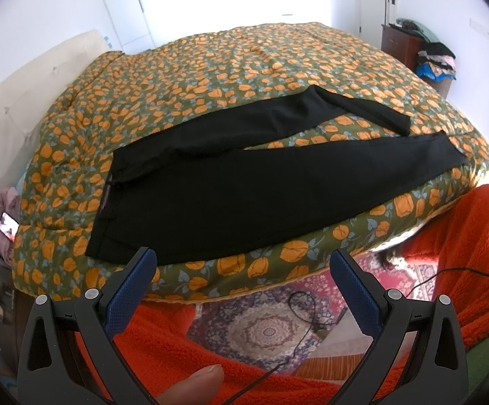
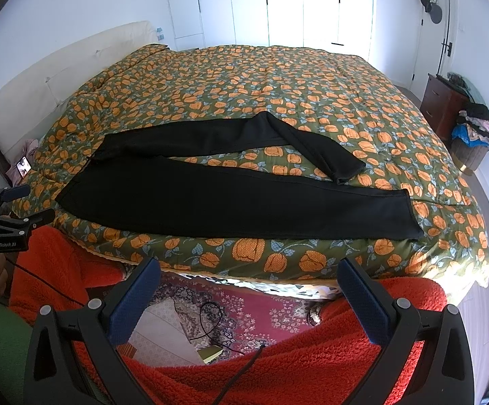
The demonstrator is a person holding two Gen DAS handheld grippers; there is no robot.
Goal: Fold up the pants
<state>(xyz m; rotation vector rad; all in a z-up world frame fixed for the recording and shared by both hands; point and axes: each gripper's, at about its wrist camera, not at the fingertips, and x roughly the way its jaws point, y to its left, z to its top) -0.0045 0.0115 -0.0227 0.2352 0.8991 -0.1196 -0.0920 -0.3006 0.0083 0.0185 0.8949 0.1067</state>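
Observation:
Black pants [image 1: 244, 182] lie flat on the floral quilt [image 1: 210, 77], waist to the left, legs spread to the right. The far leg is bent back on itself near its end. In the right wrist view the pants [image 2: 231, 195] run across the near half of the bed. My left gripper [image 1: 242, 263] is open and empty, held in front of the bed's near edge below the waist end. My right gripper [image 2: 249, 270] is open and empty, in front of the near edge below the near leg. The left gripper also shows at the left of the right wrist view [image 2: 15, 209].
A cream headboard [image 2: 58, 67] stands at the left. A brown dresser [image 2: 443, 108] and a basket of clothes [image 2: 474, 135] stand at the far right. A patterned rug [image 2: 231, 307] with a black cable lies below. Red fleece fabric [image 2: 312, 364] is under the grippers. A phone [image 1: 8, 226] lies by the headboard.

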